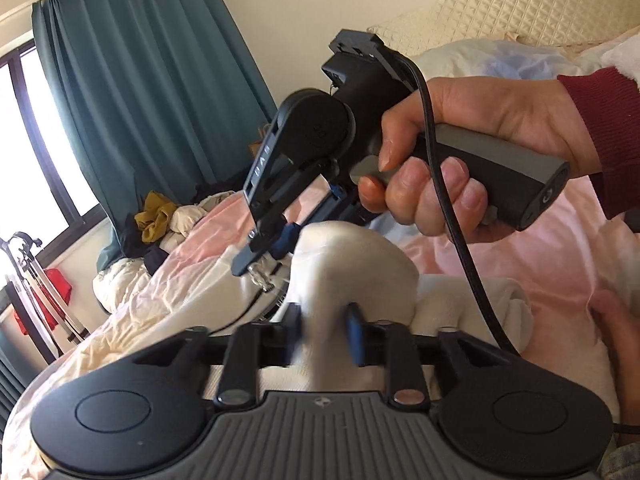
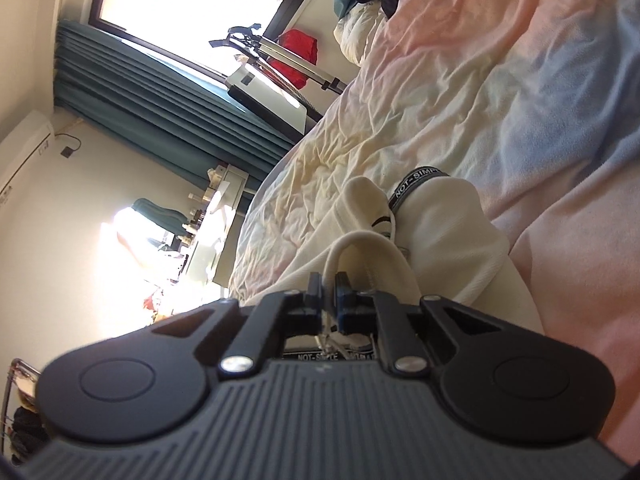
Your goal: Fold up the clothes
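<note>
Both hand-held grippers are pinching the white garment (image 1: 356,264) above the bed (image 1: 560,248): the left hand-held gripper (image 1: 326,330) is gripping a raised fold, the right hand-held gripper (image 2: 329,284) probably its corded edge, just beyond and left.

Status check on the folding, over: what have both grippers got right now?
Left gripper shut on white garment, fabric bunched up between pads. Right gripper shut on same garment's edge. Garment half lifted off pastel bedsheet. Nothing blocking.
</note>
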Available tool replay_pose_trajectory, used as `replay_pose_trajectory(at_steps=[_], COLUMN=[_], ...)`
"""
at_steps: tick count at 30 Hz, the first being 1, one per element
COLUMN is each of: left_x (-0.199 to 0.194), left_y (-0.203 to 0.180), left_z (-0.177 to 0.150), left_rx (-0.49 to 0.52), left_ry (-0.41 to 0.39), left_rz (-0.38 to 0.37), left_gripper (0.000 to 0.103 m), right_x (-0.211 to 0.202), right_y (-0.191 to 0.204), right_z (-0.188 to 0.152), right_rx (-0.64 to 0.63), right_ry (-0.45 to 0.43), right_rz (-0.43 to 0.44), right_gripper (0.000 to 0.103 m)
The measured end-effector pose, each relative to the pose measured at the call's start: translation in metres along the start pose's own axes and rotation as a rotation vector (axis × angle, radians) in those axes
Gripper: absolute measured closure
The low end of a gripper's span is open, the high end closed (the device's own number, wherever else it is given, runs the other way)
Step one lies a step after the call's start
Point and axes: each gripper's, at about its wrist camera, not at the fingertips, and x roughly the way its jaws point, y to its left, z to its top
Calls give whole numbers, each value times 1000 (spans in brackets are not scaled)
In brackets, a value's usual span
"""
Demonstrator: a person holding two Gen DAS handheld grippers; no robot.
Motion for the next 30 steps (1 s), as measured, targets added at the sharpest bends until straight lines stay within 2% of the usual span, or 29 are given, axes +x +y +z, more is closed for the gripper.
replay_pose_trajectory(at_steps=[2,6,9,11,14,18,21,23,25,27,30], left_x=[-7,-32,-34,-33,-32,-30,-32,-34,-42,-50,-60], left_y=[0,2,-5,-10,-17,-26,-23,-21,-19,-17,-15], left_z=[-6,-4,-7,-10,-14,-19,-17,-15,-14,-10,-8], left_rx=[-12,-59,-84,-100,-123,-152,-157,-167,-192,-195,-178], left_ry=[-11,-83,-72,-55,-30,-3,-27,-43,-54,-47,-14], left_rz=[-13,-7,-6,-7,-7,-3,30,50,53,63,100], left_gripper=[99,100,100,100,99,97,88,71,61,61,61], right_x=[-2,-10,-9,1,19,27,22,12,-4,-21,-51], right_y=[8,29,36,31,3,-22,-12,-4,7,16,23], right_z=[3,15,26,33,35,28,26,23,16,7,-7], right_rx=[-16,-56,-70,-69,-30,34,-24,-66,-120,-159,-136], right_ry=[-27,-120,-152,-141,-89,-72,-74,-72,-82,-110,-167], right_rz=[17,54,50,-9,-110,-108,-83,-68,-71,-93,-127], right_gripper=[94,95,95,95,95,95,93,93,91,87,76])
